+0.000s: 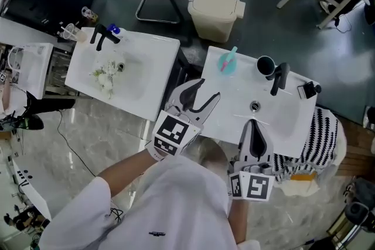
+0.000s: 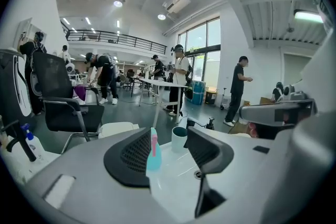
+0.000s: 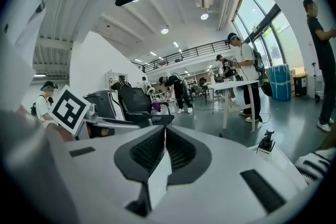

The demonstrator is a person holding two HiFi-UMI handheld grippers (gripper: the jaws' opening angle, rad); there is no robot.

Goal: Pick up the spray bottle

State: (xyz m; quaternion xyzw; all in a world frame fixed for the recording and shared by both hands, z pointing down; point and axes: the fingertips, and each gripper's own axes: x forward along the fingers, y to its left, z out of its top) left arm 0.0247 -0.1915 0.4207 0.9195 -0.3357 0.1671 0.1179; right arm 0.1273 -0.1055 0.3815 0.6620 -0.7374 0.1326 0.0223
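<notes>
Since the fingers of my left gripper [image 1: 208, 89] stand released short of the spray bottle [image 1: 227, 62], upright at their one o'clock on the white surface [image 1: 229, 109], I would ease forward, centre its body between them, then squeeze, keeping the clenched, empty fingers of my right gripper [image 1: 253, 122] clear.

Holds left gripper [image 1: 206, 91] ahead, jaws apart, gripping nothing; holds right gripper [image 1: 253, 126] beside it, jaws together, both tilted slightly down.
</notes>
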